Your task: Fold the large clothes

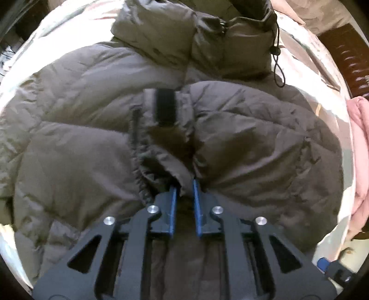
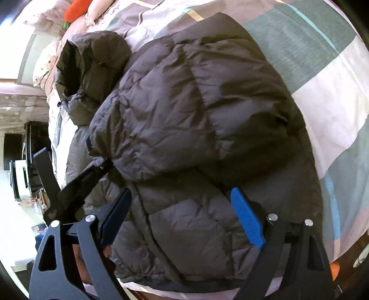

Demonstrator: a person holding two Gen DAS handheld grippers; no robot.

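Observation:
A brown-grey hooded puffer jacket (image 1: 242, 138) lies spread on a bed, its hood (image 1: 184, 34) at the far end. One sleeve (image 2: 175, 110) is folded across the body. My left gripper (image 1: 184, 188) is shut on the elastic sleeve cuff (image 1: 161, 166), with fabric bunched between its blue fingers. In the right wrist view the left gripper (image 2: 92, 173) shows as a black arm reaching the cuff. My right gripper (image 2: 182, 207) hangs open and wide over the jacket's lower body (image 2: 184, 230), with nothing pinched between its fingers (image 2: 246, 219).
A patchwork quilt (image 2: 322, 97) of grey, white and pink covers the bed. A pink blanket (image 1: 359, 150) is bunched at the right edge. An orange carrot plush (image 2: 76, 9) and pillows lie past the hood. Dark furniture (image 2: 23, 161) stands beyond the bed.

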